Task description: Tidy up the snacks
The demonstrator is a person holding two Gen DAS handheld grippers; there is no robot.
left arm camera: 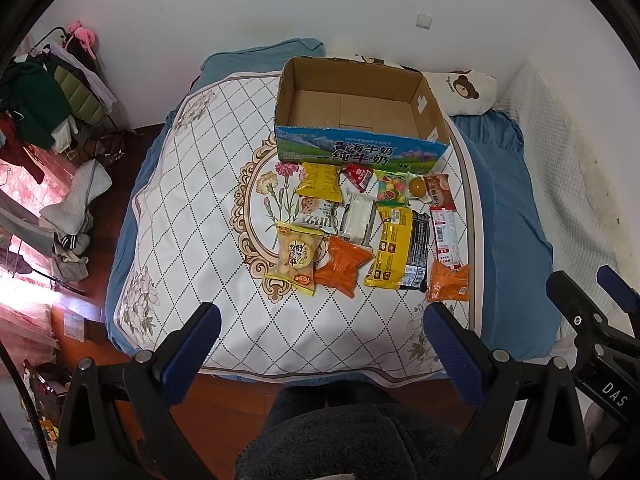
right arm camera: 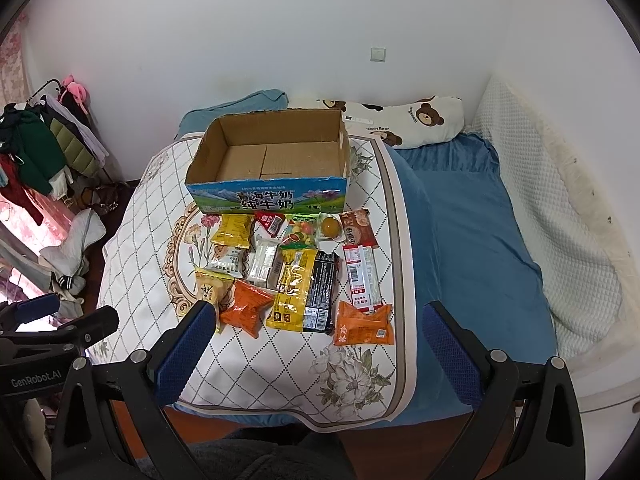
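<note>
An open, empty cardboard milk box (left arm camera: pixel 360 148) (right arm camera: pixel 268 196) stands on a white patterned quilt (left arm camera: pixel 192 216) (right arm camera: pixel 132 240). Several snack packets lie in front of it: a yellow biscuit bag (left arm camera: pixel 298 258), orange packets (left arm camera: pixel 344 266) (right arm camera: pixel 362 324), a large yellow-black pack (left arm camera: pixel 398 248) (right arm camera: pixel 304 292), a red-white stick pack (left arm camera: pixel 446 234) (right arm camera: pixel 362 276). My left gripper (left arm camera: pixel 320 320) is open and empty, above the quilt's near edge. My right gripper (right arm camera: pixel 318 320) is open and empty, near the closest packets; it also shows in the left wrist view (left arm camera: pixel 588 292).
The quilt lies on a bed with a blue sheet (right arm camera: pixel 472 216). A bear-print pillow (right arm camera: pixel 412 124) lies behind the box. A clothes rack (left arm camera: pixel 48 96) and piled clothes stand at the left on the wooden floor. A dark fleece-clad leg (left arm camera: pixel 340 436) is below.
</note>
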